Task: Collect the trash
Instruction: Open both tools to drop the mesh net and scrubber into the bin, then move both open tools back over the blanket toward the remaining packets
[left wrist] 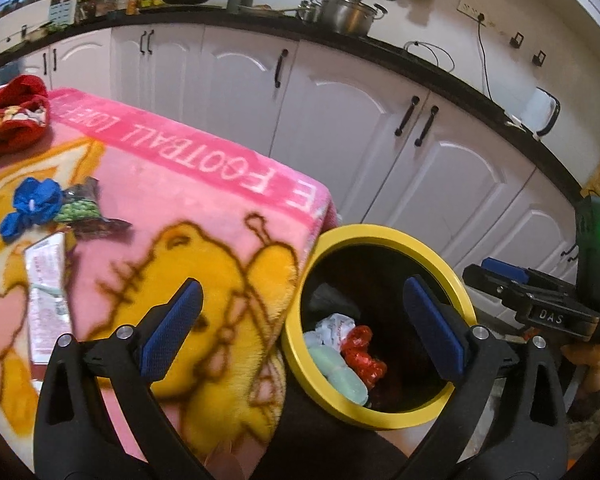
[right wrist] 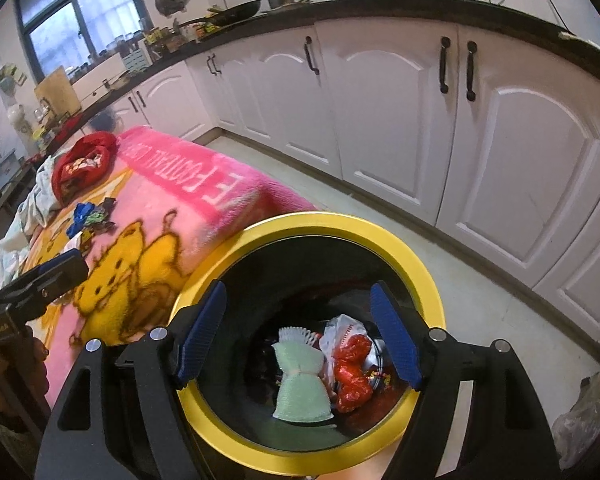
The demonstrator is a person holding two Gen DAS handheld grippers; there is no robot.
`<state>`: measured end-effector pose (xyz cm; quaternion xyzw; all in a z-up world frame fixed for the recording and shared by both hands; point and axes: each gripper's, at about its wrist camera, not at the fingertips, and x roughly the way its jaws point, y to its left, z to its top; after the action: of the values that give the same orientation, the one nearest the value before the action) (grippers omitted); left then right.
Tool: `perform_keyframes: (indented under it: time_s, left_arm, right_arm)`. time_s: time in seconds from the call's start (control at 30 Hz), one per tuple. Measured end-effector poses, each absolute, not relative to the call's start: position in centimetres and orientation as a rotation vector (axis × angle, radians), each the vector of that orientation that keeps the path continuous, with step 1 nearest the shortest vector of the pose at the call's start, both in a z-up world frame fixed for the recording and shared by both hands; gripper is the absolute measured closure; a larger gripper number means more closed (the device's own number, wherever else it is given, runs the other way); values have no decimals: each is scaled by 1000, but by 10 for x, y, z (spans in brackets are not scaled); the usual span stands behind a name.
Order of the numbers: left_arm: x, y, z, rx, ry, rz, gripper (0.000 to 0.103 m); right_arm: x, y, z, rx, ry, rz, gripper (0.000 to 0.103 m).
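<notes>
**Both grippers empty at the bin, more trash waiting on the blanket**

Right gripper (right wrist: pixel 298 334) hangs directly over the yellow-rimmed round black trash bin (right wrist: pixel 428 280), jaws spread wide and holding nothing; below it in the bin lie a pale green sponge-like pad (right wrist: pixel 302 392), a crumpled red plastic wrapper (right wrist: pixel 352 372) and a white printed wrapper (right wrist: pixel 342 328). Left gripper (left wrist: pixel 302 328) is released too, fingers well apart, one pad over the pink cartoon fleece blanket (left wrist: pixel 204 216) and the other over the bin's mouth; nothing sits between them.

What's left to collect lies on the blanket, off to the left gripper's left and further forward: a crumpled blue wrapper (left wrist: pixel 34 206), a dark green-printed foil packet (left wrist: pixel 86 208) touching it, and a long white-and-pink printed sachet (left wrist: pixel 46 300) just nearer. The sachet's long axis runs roughly along the gripper's forward line, so I judge a grasp across its narrow width suits the jaws as they stand. The left gripper is clearly the nearer one; the right would have to cross over the bin and the left tool.

Room looks generous: open blanket around the pieces, the blanket's edge dropping away right beside the bin rim, white cabinet doors (left wrist: pixel 340 120) well apart. The red bundled cloth (left wrist: pixel 14 110) sits far back, out of the way; the soft pile could let thin wrappers slip.
</notes>
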<state>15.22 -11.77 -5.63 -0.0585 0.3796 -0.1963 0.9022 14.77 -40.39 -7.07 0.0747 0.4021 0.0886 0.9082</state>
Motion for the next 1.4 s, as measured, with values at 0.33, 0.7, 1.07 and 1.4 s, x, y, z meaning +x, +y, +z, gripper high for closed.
perform_keyframes:
  time_s: [0.33, 0.7, 1.07, 1.4]
  left_arm:
    - [144, -82, -43, -121, 715, -317, 11]
    - [133, -40, -35, -168, 666, -230, 11]
    - [126, -1, -37, -215, 657, -170, 11]
    - [124, 27, -46, -250, 671, -131, 11]
  right_arm:
    - [145, -373, -52, 97, 800, 234, 31]
    - [149, -333, -37, 43, 788, 314, 31]
    - [162, -286, -20, -12, 767, 381, 31]
    - [175, -246, -10, -58, 748, 448, 31]
